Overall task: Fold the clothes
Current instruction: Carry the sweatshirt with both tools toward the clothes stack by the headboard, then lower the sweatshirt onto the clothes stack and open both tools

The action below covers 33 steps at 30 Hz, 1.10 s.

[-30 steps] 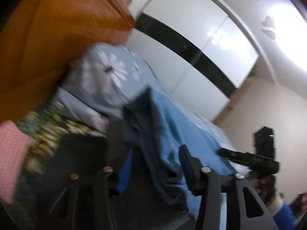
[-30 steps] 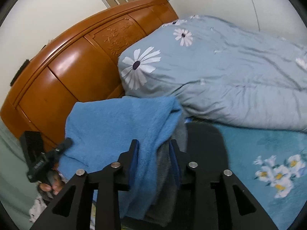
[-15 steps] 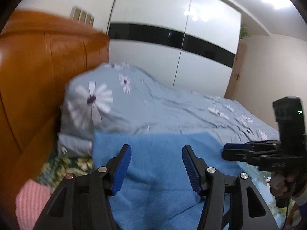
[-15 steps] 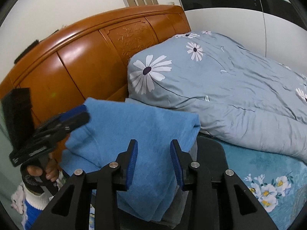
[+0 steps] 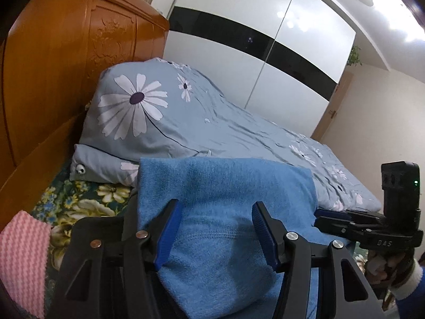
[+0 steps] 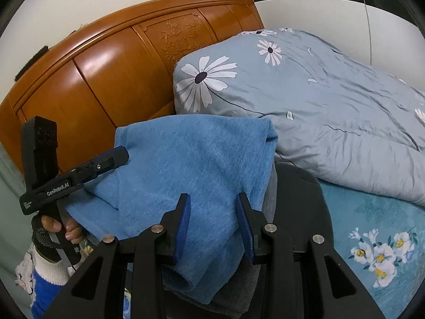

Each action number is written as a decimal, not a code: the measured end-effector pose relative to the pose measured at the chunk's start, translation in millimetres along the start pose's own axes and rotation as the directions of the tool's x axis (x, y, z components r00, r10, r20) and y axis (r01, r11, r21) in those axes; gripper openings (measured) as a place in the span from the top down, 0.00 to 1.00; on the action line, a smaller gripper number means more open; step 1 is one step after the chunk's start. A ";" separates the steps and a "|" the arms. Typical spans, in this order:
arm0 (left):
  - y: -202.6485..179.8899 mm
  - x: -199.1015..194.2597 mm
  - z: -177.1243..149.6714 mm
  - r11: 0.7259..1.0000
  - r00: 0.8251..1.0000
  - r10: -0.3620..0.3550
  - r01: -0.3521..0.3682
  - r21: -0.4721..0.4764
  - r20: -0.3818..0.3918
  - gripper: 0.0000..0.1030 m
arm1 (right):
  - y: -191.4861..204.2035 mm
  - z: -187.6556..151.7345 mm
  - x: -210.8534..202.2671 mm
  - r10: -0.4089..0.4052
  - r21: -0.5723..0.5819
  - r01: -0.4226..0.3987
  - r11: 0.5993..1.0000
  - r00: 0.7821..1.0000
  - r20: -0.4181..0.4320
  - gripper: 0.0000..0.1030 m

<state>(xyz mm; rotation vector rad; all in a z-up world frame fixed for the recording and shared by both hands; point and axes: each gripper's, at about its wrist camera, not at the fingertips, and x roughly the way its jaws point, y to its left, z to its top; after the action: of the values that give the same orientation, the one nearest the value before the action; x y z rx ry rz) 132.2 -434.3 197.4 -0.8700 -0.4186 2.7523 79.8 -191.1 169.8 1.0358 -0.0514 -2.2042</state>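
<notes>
A blue fleecy garment point(image 5: 225, 186) hangs folded over, stretched between my two grippers above the bed. My left gripper point(image 5: 216, 235) has a thick bunch of it between its blue pads, which press on the cloth; the right wrist view shows that gripper point(image 6: 119, 156) at the garment's left edge. My right gripper point(image 6: 213, 212) is shut on the other end of the blue garment point(image 6: 191, 164), with a grey layer point(image 6: 268, 199) hanging just behind it. In the left wrist view my right gripper point(image 5: 326, 214) reaches in from the right.
A grey-blue duvet with daisies point(image 5: 186, 122) is heaped along the bed behind the garment. The carved wooden headboard point(image 6: 106, 79) stands close on the left. A pink knit piece point(image 5: 24, 252) lies on the flowered sheet point(image 5: 79, 199). White wardrobe doors point(image 5: 265, 53) fill the far wall.
The left gripper has rolled upright and swung round. The blue garment, bunched and hanging a second ago, now lies spread with a level top edge between the two grippers.
</notes>
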 end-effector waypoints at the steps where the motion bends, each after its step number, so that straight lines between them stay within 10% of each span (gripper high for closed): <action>1: -6.0 -4.6 -0.5 0.999 0.999 0.030 -0.030 0.014 0.012 0.43 | -1.0 -1.8 -4.3 0.006 0.007 -0.006 1.000 1.000 0.010 0.65; 7: -52.5 -42.6 -16.5 0.971 0.975 0.168 -0.188 0.147 0.143 0.37 | 0.2 -21.4 -29.6 0.010 -0.008 -0.009 1.000 0.996 0.085 0.65; 15: -92.0 -85.8 -58.8 0.977 0.956 0.139 -0.175 0.124 0.257 0.21 | 12.6 -56.7 -76.3 -0.010 -0.100 0.031 0.995 0.978 0.207 0.54; 33: -114.4 -56.1 -165.7 0.985 0.958 0.173 -0.167 -0.046 0.228 0.00 | 10.4 -158.6 -69.9 -0.108 -0.150 0.140 0.979 0.973 0.202 0.38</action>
<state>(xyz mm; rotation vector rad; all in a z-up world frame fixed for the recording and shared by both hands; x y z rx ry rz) 288.8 -310.7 135.1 -0.6174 -0.4399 3.0281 226.4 -118.4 111.5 0.7515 0.1096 -2.3723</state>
